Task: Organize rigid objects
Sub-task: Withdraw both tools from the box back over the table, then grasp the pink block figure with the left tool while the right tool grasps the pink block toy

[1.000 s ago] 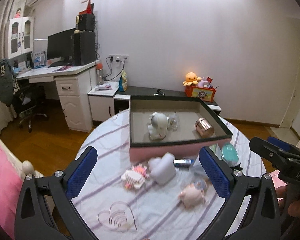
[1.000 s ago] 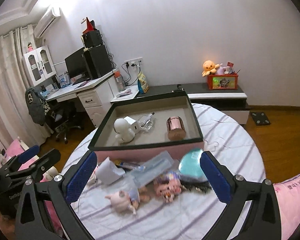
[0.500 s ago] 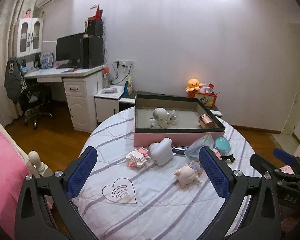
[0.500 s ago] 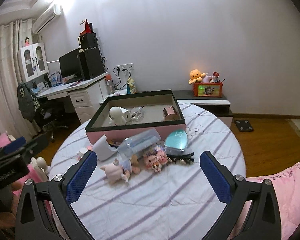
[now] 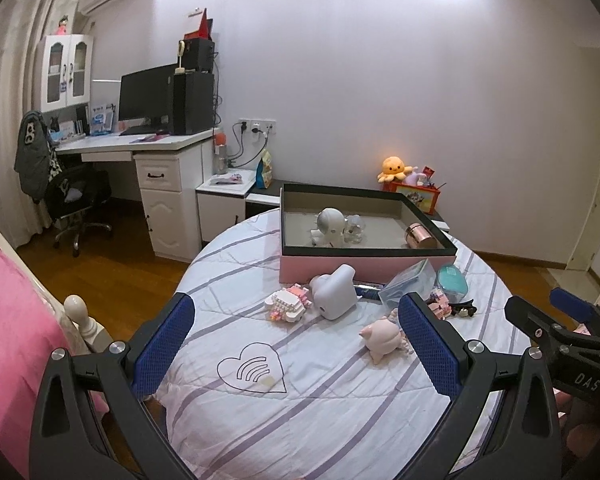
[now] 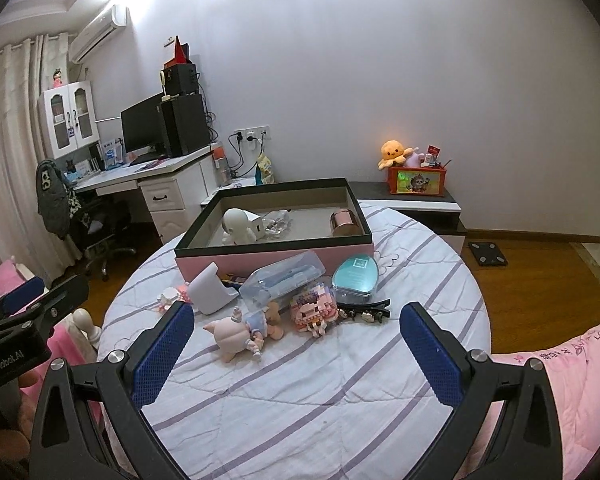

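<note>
A pink box with a dark rim (image 5: 364, 270) (image 6: 276, 258) stands at the far side of a round table. Inside lie a white round figure (image 5: 329, 224), a clear item (image 5: 354, 232) and a copper cylinder (image 5: 420, 237). In front of the box lie a white block (image 5: 336, 292), a pink brick toy (image 5: 288, 302), a pink pig doll (image 5: 382, 338) (image 6: 236, 334), a clear case (image 6: 282, 280), a teal oval case (image 6: 355, 278), a pink brick figure (image 6: 312, 308) and black hair clips (image 6: 364, 310). My left gripper (image 5: 296, 348) and right gripper (image 6: 296, 354) are open, empty, held back above the near table.
The table (image 5: 320, 400) has a striped lilac cloth with a heart mark (image 5: 252, 368). A white desk with a monitor (image 5: 148, 98) and an office chair (image 5: 76, 204) stand at left. A low cabinet holds an orange plush (image 6: 394, 152). Pink bedding (image 5: 8, 320) flanks the table.
Both grippers have pulled back and up from the table, so the box and toys look smaller and farther. Both stay open and empty. The objects have not moved.
</note>
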{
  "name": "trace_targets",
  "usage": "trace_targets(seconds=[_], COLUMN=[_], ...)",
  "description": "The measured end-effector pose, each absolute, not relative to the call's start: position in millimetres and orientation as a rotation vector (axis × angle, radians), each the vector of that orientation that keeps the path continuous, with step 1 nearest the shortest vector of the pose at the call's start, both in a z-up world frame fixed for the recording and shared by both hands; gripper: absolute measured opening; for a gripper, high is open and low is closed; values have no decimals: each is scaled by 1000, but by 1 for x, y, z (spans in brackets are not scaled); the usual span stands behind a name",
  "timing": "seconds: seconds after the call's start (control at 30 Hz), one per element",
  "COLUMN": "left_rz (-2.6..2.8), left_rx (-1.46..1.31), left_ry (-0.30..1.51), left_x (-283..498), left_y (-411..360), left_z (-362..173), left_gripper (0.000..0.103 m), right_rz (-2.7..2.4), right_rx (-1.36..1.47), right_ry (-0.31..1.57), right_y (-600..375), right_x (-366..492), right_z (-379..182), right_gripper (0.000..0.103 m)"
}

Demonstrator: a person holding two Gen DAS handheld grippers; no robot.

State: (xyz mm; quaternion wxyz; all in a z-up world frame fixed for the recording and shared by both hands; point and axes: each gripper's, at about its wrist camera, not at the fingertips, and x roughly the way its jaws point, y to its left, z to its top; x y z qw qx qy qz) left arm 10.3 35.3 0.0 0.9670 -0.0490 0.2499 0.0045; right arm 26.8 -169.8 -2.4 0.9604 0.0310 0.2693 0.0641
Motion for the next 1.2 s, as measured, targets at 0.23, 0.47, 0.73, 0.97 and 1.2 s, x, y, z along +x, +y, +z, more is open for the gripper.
trace_targets(seconds=[0.23, 0.47, 0.73, 0.97, 1.2], left_rz=[11, 9, 24, 34, 35], left_rx=[-97, -101, -99, -79, -57], left_ry=[539, 593, 644, 691, 747], left_x=[15, 24, 40, 65, 103], left_y=[36, 38, 42, 44, 46], left_z=[-11, -28, -49, -69, -88], left_gripper=[103, 103, 103, 103, 103], right_rz=[124, 110, 92, 46, 51], right_rx=[65, 64, 66, 86, 89], right_ry=[569, 613, 663, 716, 759], right_y=[-174, -181, -188, -205, -209], right_x=[33, 42, 55, 76, 99], right_z=[-8, -21, -38, -55, -66], right_gripper=[103, 103, 103, 103, 103])
